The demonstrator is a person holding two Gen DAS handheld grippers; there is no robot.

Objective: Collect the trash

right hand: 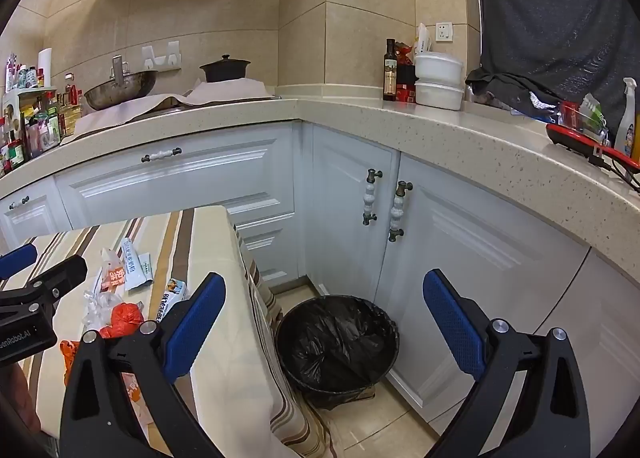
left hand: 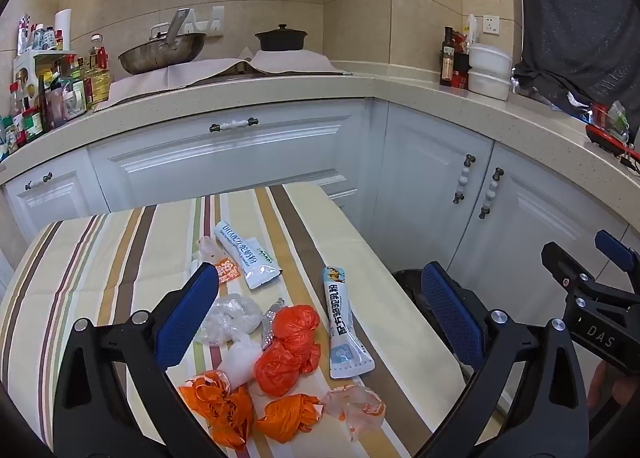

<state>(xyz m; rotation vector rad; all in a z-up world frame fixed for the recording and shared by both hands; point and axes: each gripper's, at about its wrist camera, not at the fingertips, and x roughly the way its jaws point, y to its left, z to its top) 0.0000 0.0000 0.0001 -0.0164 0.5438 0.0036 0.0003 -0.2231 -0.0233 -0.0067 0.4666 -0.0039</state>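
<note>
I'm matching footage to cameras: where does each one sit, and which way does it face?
Left wrist: on the left tool, above the striped table, facing the trash wrappers; right tool at right edge.
Right wrist: on the right tool, facing the black-lined bin; left tool at left edge.
Shared: table, wrappers, bin, counter.

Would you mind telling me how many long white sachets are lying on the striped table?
2. One sachet lies at the far end of the trash pile; the other sachet lies near the table's right edge, beside the orange bags.
</note>
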